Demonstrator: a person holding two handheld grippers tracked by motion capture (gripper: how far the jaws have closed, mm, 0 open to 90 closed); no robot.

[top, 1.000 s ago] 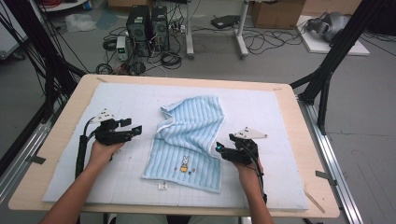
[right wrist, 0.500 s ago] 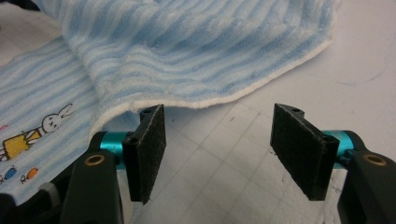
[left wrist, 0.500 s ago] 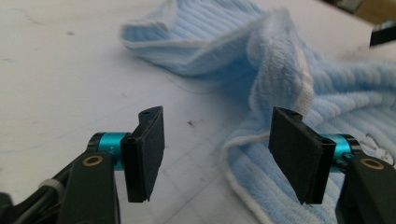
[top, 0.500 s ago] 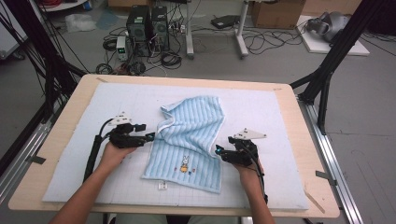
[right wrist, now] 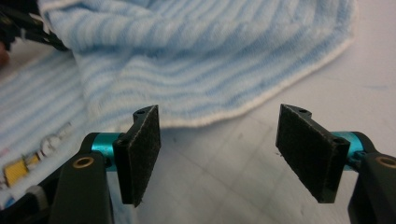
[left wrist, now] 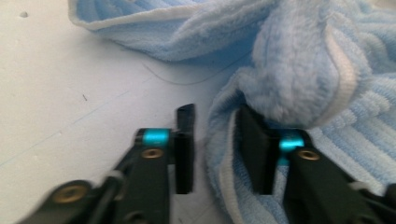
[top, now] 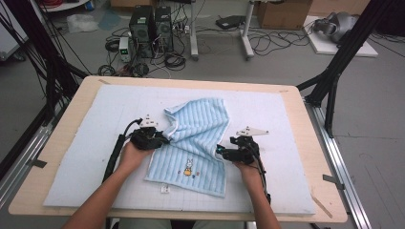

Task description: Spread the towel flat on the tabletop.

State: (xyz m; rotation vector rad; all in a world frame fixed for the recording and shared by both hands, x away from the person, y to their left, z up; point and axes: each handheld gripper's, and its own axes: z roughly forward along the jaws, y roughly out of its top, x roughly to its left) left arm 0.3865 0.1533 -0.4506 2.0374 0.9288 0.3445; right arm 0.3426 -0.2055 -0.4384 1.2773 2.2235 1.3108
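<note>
Towel [top: 193,143] is sitting mid-mat, light blue with stripes, half folded: the far part is doubled over at an angle and the near part lies flat with a little cartoon patch [top: 188,168] and a tag [top: 165,189] poking off the near edge. White mat [top: 86,143] covers most of the wooden table [top: 52,138].

Your left gripper [top: 161,139] is right at the towel's left edge, where the folded flap meets the flat layer. In the left gripper view its jaws have just been closing and they're narrow now, with the towel's white-trimmed edge [left wrist: 224,154] bunched between them. One pad is buried in the fluff, the other still has a sliver of gap beside the cloth, so I wouldn't call it a firm pinch.

Your right gripper [top: 220,151] is at the towel's right edge, pointing left into it. In the right gripper view its jaws stand wide with just bare mat between the pads [right wrist: 140,154], and they've just been opening a touch more. The towel's hem runs across just beyond the tips, not touching them. Your left gripper peeks in at the upper left corner of that view.
</note>
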